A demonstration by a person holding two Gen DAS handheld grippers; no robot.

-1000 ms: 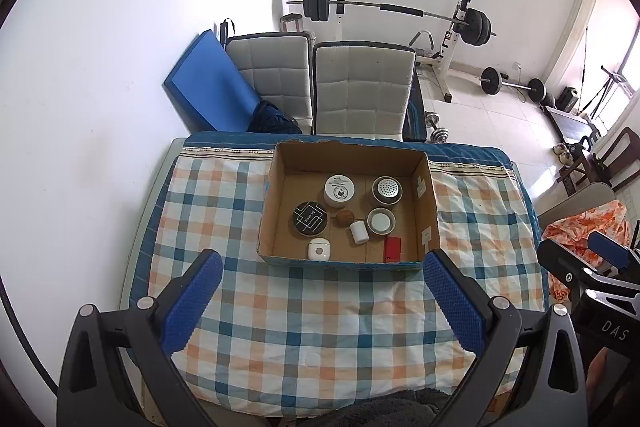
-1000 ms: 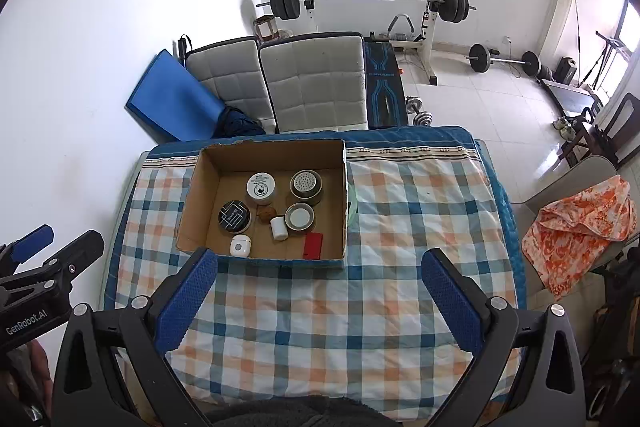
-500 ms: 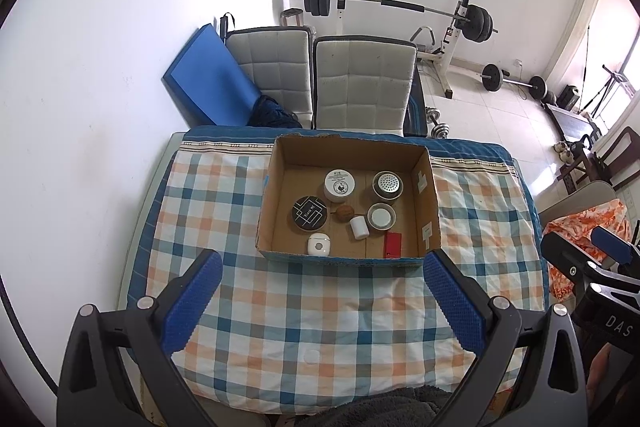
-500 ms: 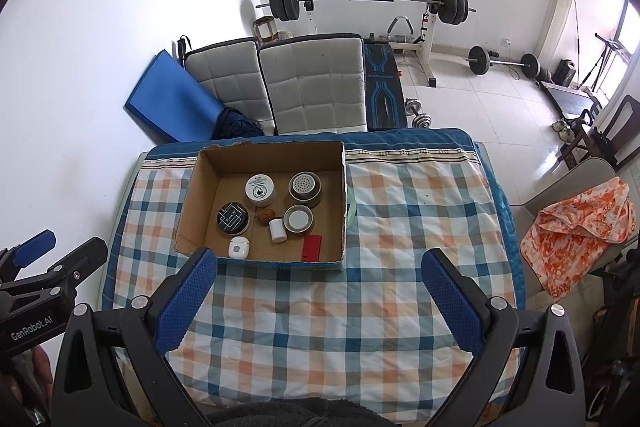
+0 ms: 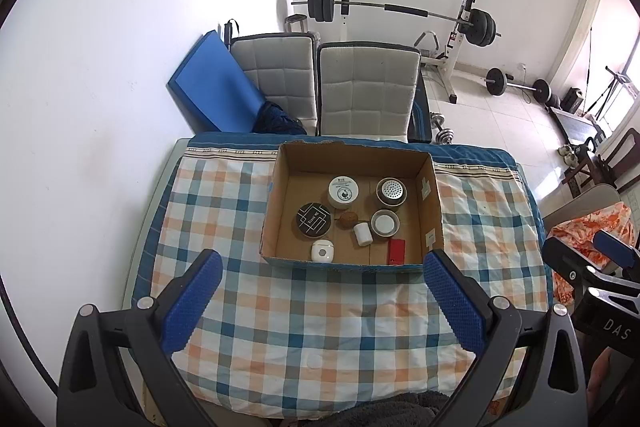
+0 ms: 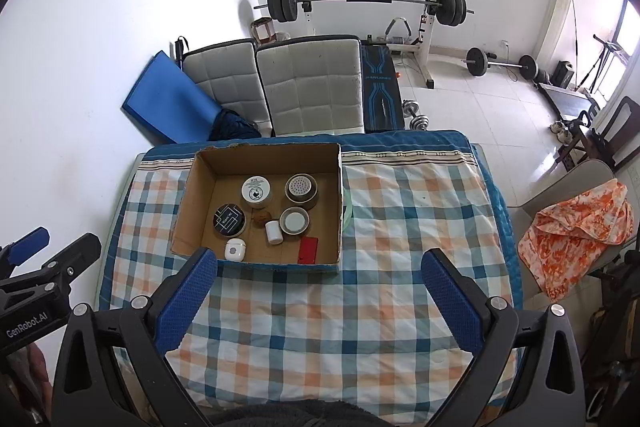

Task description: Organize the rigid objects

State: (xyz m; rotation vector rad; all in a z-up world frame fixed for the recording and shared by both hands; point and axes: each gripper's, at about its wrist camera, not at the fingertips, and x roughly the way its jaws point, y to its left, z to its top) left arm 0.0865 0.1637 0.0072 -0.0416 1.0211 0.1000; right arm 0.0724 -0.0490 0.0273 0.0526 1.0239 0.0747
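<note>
An open cardboard box [image 5: 280,187] [image 6: 188,195] sits on the checked tablecloth [image 5: 320,327] [image 6: 400,227] at the far side of the table. Inside lie a white round tin [image 5: 343,191], a black round tin [image 5: 313,225], a perforated-lid jar [image 5: 391,191], a white-lid jar [image 5: 385,223], a small white cylinder [image 5: 362,234], a brown nut-like ball [image 5: 348,219], a white case [image 5: 322,251] and a red block [image 5: 396,251]. Both my left gripper [image 5: 322,297] and right gripper [image 6: 320,293] hover high over the table's near side, open and empty.
Two grey padded chairs [image 5: 368,91] and a blue mat [image 5: 212,95] stand behind the table. A barbell rack [image 6: 368,3] and dumbbells are farther back. An orange patterned cloth [image 6: 576,231] drapes a chair at the right. A pale green rim [image 6: 349,211] shows beside the box.
Both grippers have risen and drawn back slightly, so the box and table look a little smaller and farther. The objects in the box have not moved.
</note>
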